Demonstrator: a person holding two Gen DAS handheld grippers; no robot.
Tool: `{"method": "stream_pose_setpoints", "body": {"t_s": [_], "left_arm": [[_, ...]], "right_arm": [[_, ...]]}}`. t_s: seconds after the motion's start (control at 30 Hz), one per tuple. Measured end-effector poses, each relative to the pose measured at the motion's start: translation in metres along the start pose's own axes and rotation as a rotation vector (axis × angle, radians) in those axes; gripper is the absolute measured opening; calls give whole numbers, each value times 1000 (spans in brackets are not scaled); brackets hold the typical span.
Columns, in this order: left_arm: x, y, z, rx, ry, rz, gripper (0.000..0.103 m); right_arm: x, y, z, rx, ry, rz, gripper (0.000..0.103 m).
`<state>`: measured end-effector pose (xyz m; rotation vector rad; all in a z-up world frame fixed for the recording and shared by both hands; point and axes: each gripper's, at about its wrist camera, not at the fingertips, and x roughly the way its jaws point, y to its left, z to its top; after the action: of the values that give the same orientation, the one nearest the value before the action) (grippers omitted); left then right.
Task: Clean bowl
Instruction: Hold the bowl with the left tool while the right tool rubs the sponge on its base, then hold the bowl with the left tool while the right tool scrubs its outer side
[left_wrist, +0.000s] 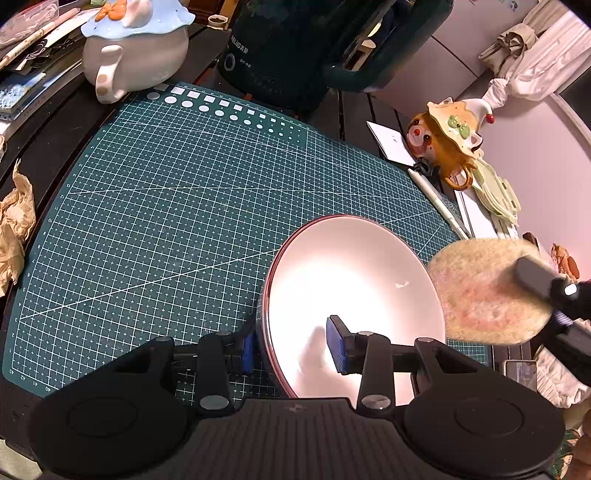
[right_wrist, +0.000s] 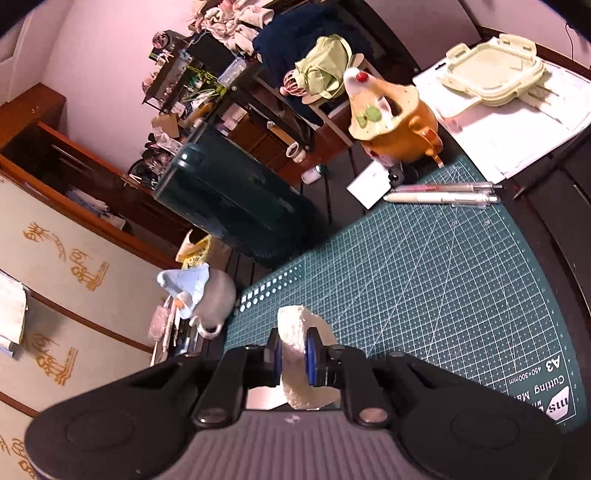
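A white bowl (left_wrist: 354, 280) with a dark red rim is tilted up on its edge over the green cutting mat (left_wrist: 166, 206). My left gripper (left_wrist: 293, 347) is shut on the bowl's near wall, one blue pad outside and one inside. A small white speck (left_wrist: 402, 284) sticks to the bowl's inner wall. A round, fuzzy cream sponge (left_wrist: 480, 291) hangs just right of the bowl's rim, with a dark finger of the right gripper in front of it. In the right wrist view my right gripper (right_wrist: 293, 356) is shut on the sponge (right_wrist: 301, 354), held edge-on above the mat (right_wrist: 424, 280).
A grey teapot with a blue lid (left_wrist: 133, 48) and a dark green kettle (left_wrist: 295, 48) stand behind the mat. An orange teapot (left_wrist: 447, 140), pens (right_wrist: 443, 194), papers and pale green lids (right_wrist: 495, 70) lie to the right. Crumpled paper (left_wrist: 14, 225) sits at the left edge.
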<state>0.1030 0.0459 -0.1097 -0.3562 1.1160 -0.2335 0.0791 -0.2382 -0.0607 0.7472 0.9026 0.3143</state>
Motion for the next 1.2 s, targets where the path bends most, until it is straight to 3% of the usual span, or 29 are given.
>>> {"method": "stream_pose_setpoints", "body": {"t_s": [0.07,0.23,0.43,0.57,0.77,0.93,1.07,1.2], "left_arm": [[0,0,0,-1,0,0,37],[0,0,0,0,1,0,37],[0,0,-1,-2,1,-1,37],[0,-1,-1,1,2,2,37],[-2,-2,0,-1,3,5,37],[-2,-3,1,0,4,6,37],[-2,-2,0,-1,3,4,37],[-2,-2,0,-2,4,4,37]], "right_arm": [[7,0,-3,5,22,-29,12],[-17,6,5,3,-58,31,12],[2,1,-1,-1,14,-23,12],[-20,3,7,13,-62,35,12],[2,3,-1,-12,15,-29,12],[-19,5,7,3,-56,35,12],[5,2,-1,-6,21,-30,12],[-13,4,7,9,-35,21,12]]}}
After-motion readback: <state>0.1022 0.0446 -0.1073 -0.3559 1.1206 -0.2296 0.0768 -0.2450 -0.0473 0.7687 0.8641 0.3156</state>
